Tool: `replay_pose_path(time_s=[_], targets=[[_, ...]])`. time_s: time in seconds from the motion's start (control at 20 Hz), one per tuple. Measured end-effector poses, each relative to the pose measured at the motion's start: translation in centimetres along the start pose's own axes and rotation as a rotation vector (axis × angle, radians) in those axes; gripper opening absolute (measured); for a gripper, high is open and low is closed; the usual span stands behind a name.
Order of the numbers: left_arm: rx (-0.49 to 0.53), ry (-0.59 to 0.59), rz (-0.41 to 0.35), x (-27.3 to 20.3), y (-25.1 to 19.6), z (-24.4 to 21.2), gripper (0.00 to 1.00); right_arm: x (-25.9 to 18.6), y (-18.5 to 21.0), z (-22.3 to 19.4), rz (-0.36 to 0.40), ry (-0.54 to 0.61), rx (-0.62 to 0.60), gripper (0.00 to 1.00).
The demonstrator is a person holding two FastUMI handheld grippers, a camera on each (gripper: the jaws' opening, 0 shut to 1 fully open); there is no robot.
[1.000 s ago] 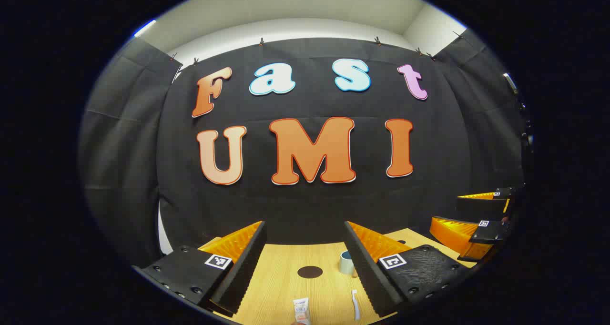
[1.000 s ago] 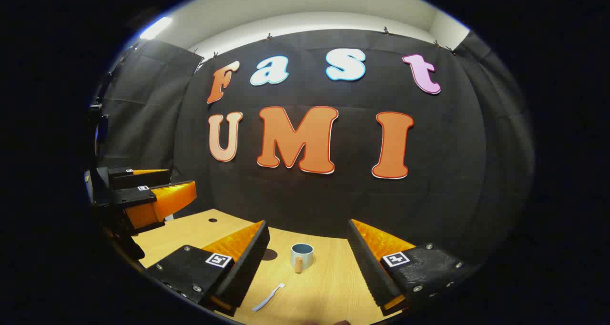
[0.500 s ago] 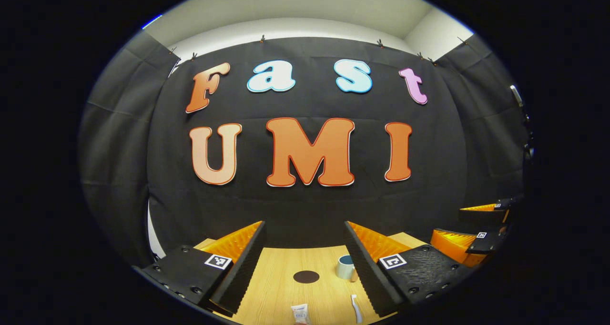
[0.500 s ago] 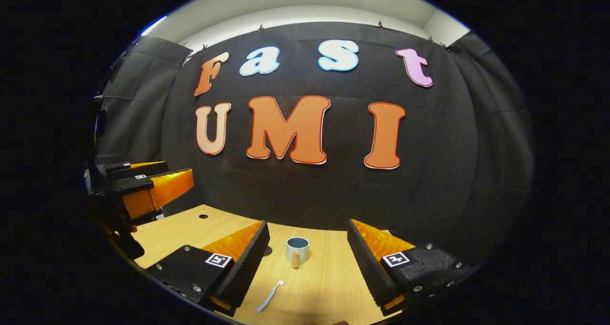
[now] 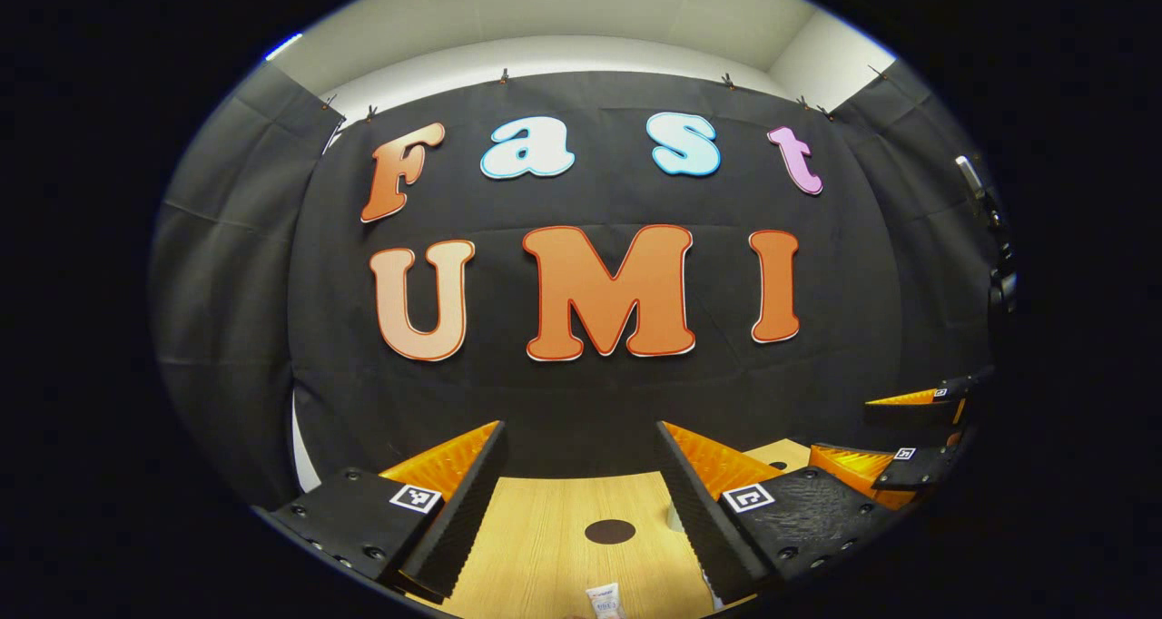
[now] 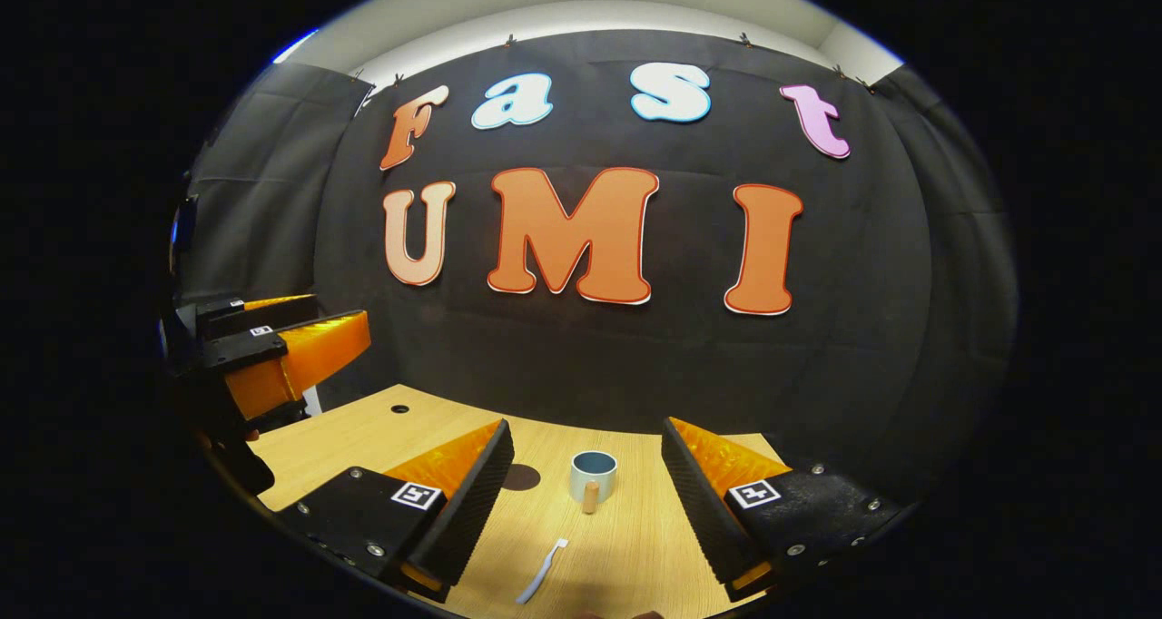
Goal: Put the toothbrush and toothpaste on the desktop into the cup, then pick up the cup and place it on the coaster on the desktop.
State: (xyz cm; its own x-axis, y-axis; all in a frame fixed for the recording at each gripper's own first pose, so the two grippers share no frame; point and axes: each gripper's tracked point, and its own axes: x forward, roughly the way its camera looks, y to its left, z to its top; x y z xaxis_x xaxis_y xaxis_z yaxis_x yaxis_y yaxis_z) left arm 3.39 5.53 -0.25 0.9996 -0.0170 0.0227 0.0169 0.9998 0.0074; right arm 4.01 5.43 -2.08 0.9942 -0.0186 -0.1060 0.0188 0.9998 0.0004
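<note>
In the right gripper view, a pale blue cup (image 6: 594,474) with a wooden handle stands upright on the wooden desktop (image 6: 635,537), ahead of my open right gripper (image 6: 583,428). A white toothbrush (image 6: 542,583) lies nearer, left of centre. The dark round coaster (image 6: 524,478) peeks out beside my left-hand finger. In the left gripper view, my left gripper (image 5: 579,430) is open and holds nothing. The coaster (image 5: 609,531) lies ahead between its fingers, and the toothpaste tube (image 5: 604,601) sits at the bottom edge. A sliver of the cup (image 5: 671,515) shows behind one finger.
The left gripper (image 6: 281,351) hovers open over the desk's left side in the right gripper view, near a small hole (image 6: 399,409). In the left gripper view the right gripper (image 5: 894,437) hangs open at the far right. The black cloth wall closes the desk's far edge.
The left gripper view has swung left: the toothbrush has left the frame and the cup has slid behind a finger. In the right gripper view the cup and toothbrush sit slightly further right. Both grippers stay open.
</note>
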Motion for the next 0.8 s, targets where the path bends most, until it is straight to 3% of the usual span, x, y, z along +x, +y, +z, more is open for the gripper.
replay_pose_path(time_s=[0.45,0.8], targets=[[0.028,-0.017,0.037,0.9,2.3,0.3,0.96,3.0,1.1,-2.2,0.017,0.086,-0.005,0.99],[0.037,0.007,0.072,1.9,3.9,-1.1,0.96,5.1,3.4,-8.4,0.076,0.305,-0.027,0.99]])
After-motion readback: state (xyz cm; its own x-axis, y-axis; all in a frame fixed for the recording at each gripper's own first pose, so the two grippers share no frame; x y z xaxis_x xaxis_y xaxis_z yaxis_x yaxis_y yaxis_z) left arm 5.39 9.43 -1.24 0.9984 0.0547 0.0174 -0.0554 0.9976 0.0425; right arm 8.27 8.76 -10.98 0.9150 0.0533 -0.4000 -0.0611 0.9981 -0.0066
